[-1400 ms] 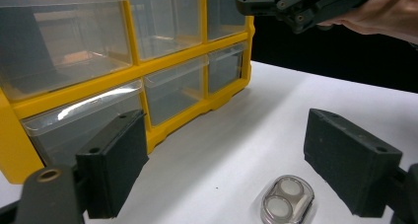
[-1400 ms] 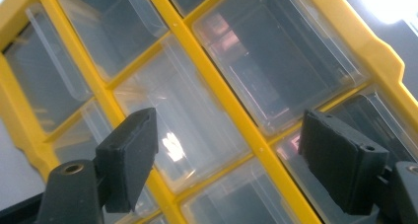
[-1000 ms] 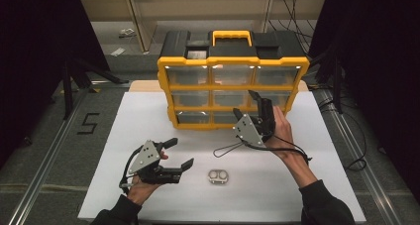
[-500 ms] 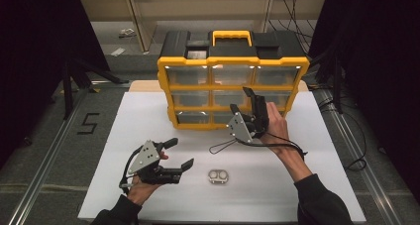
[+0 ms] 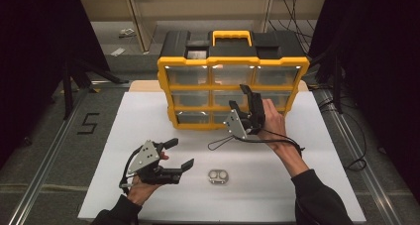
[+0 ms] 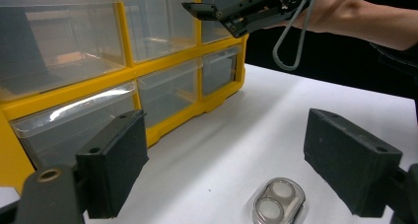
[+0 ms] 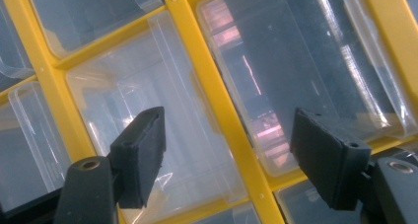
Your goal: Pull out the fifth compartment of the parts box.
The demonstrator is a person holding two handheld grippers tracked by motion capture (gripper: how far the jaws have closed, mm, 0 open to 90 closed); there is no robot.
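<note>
I hold two grippers, one in each hand. My right gripper [image 5: 240,102] is raised in front of the yellow drawer cabinet [image 5: 233,62], its jaws apart with nothing pinched between them; they have just been closing a little. In the right gripper view the two black pads [image 7: 140,155] stand on either side of a yellow divider post, pointing at the clear drawers, near the fronts, though I cannot tell whether either pad touches the plastic. My left gripper [image 5: 178,154] rests low over the white table sheet [image 5: 327,180], near my edge of it, jaws wide open and empty. Just beyond its tips, slightly to the right, lies one small clear case [image 5: 218,176] with two round wells, flat on the sheet; in the left gripper view that case [image 6: 279,203] sits low between the two pads, closer to the right one and clear of both. The cabinet is a single unit with one yellow carry handle [image 5: 231,34] on its black top, and its front shows three rows of three clear drawers, nine in all, though my right gripper covers part of the lower ones. It stands at the far side of the sheet, well apart from the left gripper and the case.
</note>
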